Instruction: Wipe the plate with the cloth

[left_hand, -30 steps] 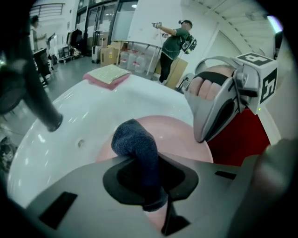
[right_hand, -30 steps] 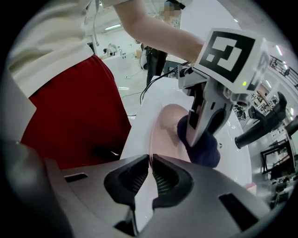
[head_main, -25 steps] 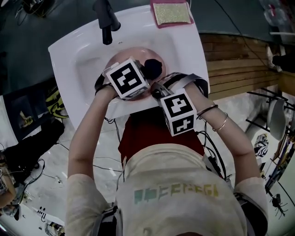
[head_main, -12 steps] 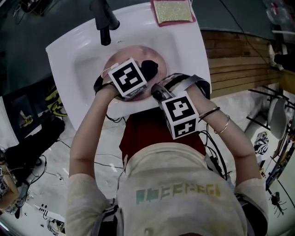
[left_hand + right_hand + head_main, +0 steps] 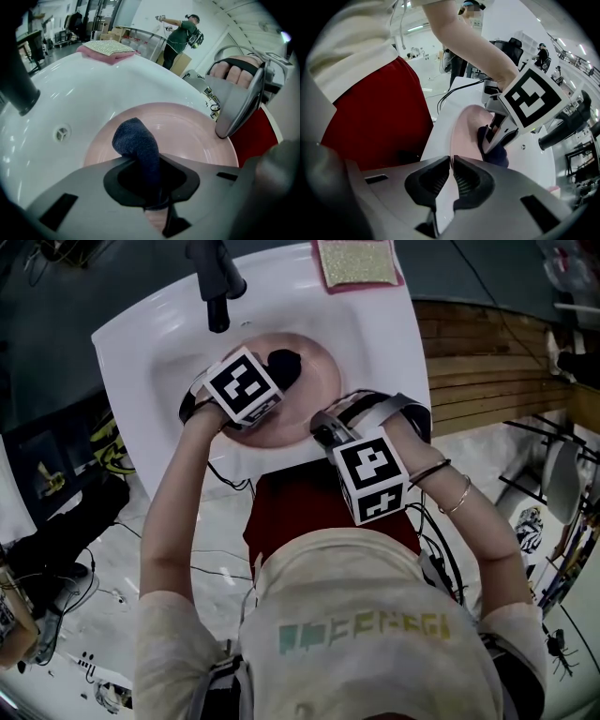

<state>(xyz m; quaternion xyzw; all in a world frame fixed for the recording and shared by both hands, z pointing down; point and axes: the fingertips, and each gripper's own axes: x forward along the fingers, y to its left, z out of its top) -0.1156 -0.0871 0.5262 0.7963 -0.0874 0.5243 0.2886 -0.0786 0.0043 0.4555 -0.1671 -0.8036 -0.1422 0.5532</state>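
A pink plate (image 5: 314,381) lies in the basin of a white sink (image 5: 141,334). My left gripper (image 5: 267,381) hovers over the plate's left part, shut on a dark blue cloth (image 5: 282,364) that sticks out past its jaws. In the left gripper view the cloth (image 5: 137,143) droops onto the plate (image 5: 192,136). My right gripper (image 5: 323,429) is at the plate's near right rim. The right gripper view shows that gripper (image 5: 452,174) shut on the thin rim of the plate (image 5: 465,124), with the left gripper (image 5: 499,133) and the cloth (image 5: 497,154) beyond.
A black faucet (image 5: 215,277) overhangs the basin's far side, and the drain (image 5: 61,133) sits left of the plate. A yellow sponge on a pink pad (image 5: 356,263) rests on the sink's far right corner. A wooden surface (image 5: 487,371) lies to the right.
My left gripper has carried the cloth leftward and farther across the plate, uncovering the plate's right half. The right gripper has stayed at the rim.
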